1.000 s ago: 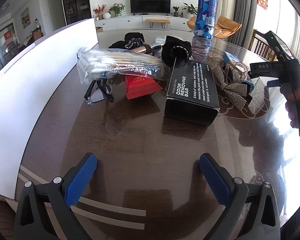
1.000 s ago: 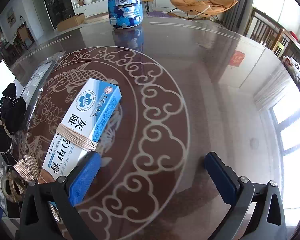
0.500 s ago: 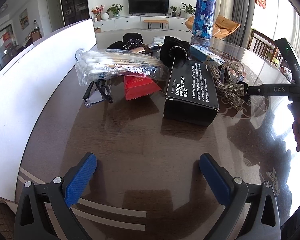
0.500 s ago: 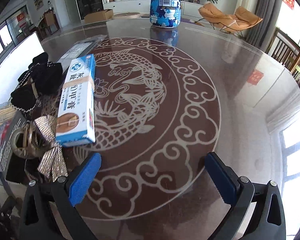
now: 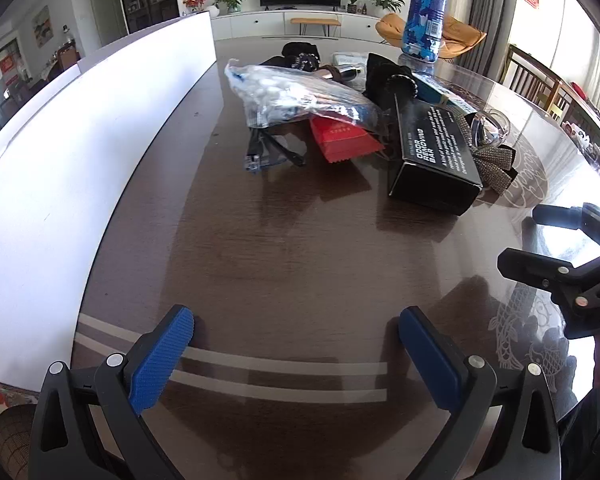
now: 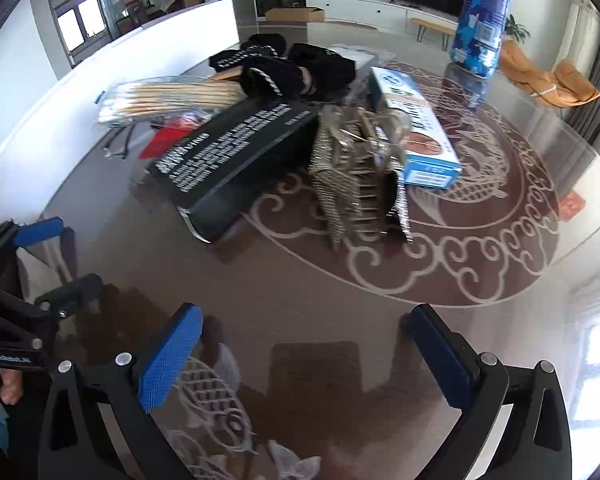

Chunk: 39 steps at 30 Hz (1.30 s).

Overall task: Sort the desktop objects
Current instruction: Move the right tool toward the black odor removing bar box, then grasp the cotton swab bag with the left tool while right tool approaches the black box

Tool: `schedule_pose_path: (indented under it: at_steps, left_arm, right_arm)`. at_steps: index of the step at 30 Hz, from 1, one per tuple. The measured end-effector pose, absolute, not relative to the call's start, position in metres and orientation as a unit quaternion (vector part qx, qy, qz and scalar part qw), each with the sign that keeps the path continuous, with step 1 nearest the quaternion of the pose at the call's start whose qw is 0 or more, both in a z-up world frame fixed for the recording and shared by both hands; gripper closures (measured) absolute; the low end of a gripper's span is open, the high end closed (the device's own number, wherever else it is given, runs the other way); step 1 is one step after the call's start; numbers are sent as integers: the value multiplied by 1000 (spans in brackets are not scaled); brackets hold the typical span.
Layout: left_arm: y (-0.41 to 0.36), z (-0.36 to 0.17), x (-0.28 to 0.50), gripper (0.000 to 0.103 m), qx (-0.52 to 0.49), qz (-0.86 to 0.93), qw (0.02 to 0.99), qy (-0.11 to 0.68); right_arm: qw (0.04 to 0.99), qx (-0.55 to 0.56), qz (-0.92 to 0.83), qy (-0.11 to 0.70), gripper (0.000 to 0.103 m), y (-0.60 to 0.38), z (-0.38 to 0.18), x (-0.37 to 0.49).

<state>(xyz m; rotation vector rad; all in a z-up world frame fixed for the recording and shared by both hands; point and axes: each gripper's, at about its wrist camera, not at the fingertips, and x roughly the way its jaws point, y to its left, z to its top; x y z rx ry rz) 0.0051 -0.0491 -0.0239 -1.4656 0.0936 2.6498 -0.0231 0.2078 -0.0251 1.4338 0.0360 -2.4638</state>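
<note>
A heap of desktop things lies on the dark glossy table (image 5: 300,248). It holds a black "Odor Removing Bar" box (image 5: 432,152) (image 6: 236,160), a bag of cotton swabs (image 5: 296,96) (image 6: 168,96), a red packet (image 5: 342,140), dark glasses (image 5: 268,148), a glittery bow (image 5: 496,164) (image 6: 356,176), a blue-white carton (image 6: 414,128) and black hair ties (image 6: 300,68). My left gripper (image 5: 296,320) is open and empty, well short of the heap. My right gripper (image 6: 306,316) is open and empty too, facing the bow from the near side.
A tall blue patterned can (image 5: 424,12) (image 6: 482,20) stands behind the heap. A white board (image 5: 80,140) runs along the table's left side. The right gripper's body (image 5: 560,248) shows at the right edge, the left gripper's (image 6: 40,260) at the left edge.
My right gripper has pulled back from over the blue-white carton and swung left to face the whole heap. The left gripper shifted only slightly. Nothing was picked up.
</note>
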Motion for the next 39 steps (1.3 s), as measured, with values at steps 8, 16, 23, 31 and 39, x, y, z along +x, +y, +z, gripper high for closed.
schedule_pose_path:
  at_steps: [8,16,23,31,39]
  left_arm:
    - [-67,-25,4,0,-485,874,24,14]
    - [-69,-25,2,0,-478,878,19,11]
    - [-66,-26,0,0,-474,880,16,10]
    - [-67,-26,0,0,-472,882,16,10]
    - [-54,-16,-20,0,-481,873,68,41]
  right_arm:
    - [164,495,-851,-60,0,168,-22,-53]
    - [108,470,-875,-51,0,147,-25,-90]
    - [139,445,-883,-58,33,184,-20,-68]
    - [133,441,-888,24,41,218,-25,-4]
    - [113,433,-893,37,25,245,-31,22]
